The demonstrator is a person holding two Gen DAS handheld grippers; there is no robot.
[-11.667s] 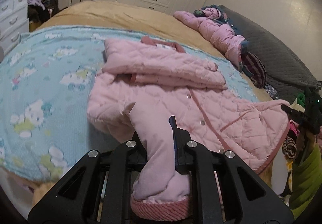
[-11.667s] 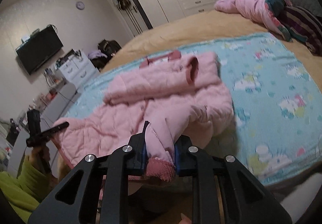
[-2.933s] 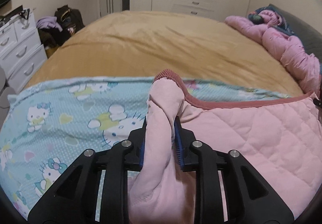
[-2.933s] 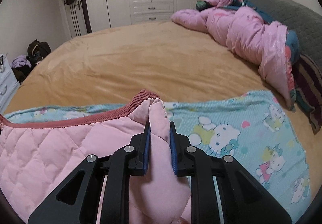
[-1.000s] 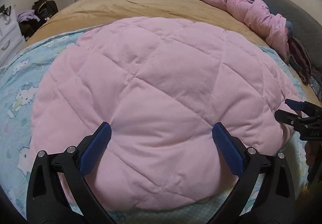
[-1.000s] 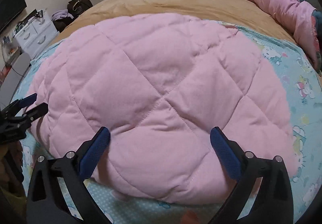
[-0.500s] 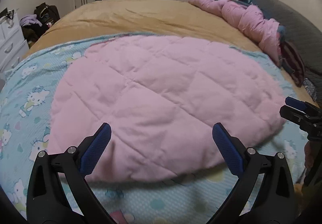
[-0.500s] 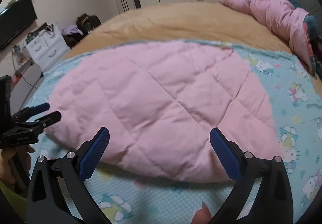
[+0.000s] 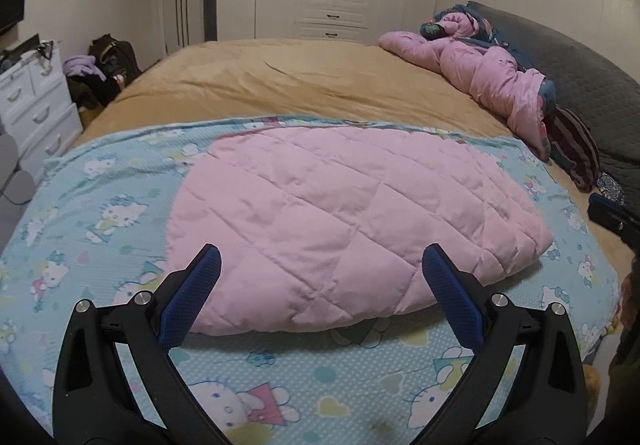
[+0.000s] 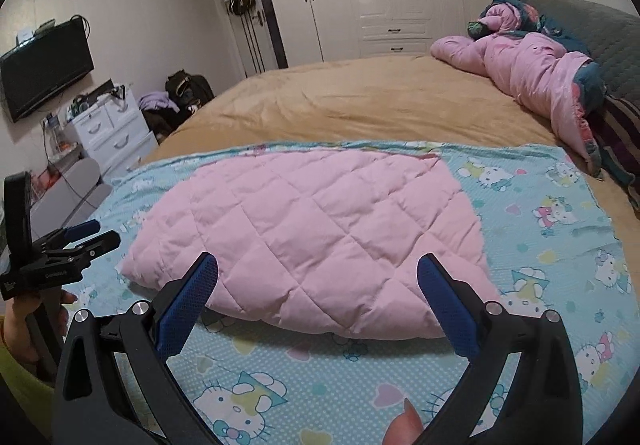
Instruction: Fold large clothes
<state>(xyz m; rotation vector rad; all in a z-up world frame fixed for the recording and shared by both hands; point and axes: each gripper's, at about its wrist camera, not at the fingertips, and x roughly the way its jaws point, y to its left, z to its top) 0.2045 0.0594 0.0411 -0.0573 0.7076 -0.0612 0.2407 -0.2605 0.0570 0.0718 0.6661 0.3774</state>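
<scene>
Jacket (image 9: pixel 340 221) on blanket (image 9: pixel 100 213), atop bed (image 9: pixel 312 77)

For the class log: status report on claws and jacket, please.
Left claw open, empty. Right claw open, empty. Pink jacket folded flat on the blue blanket, untouched. Nothing in the way.

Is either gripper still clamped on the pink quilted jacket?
No: the left gripper and right gripper both stand open, short of the folded pink quilted jacket, which lies free on the Hello Kitty blanket.
</scene>
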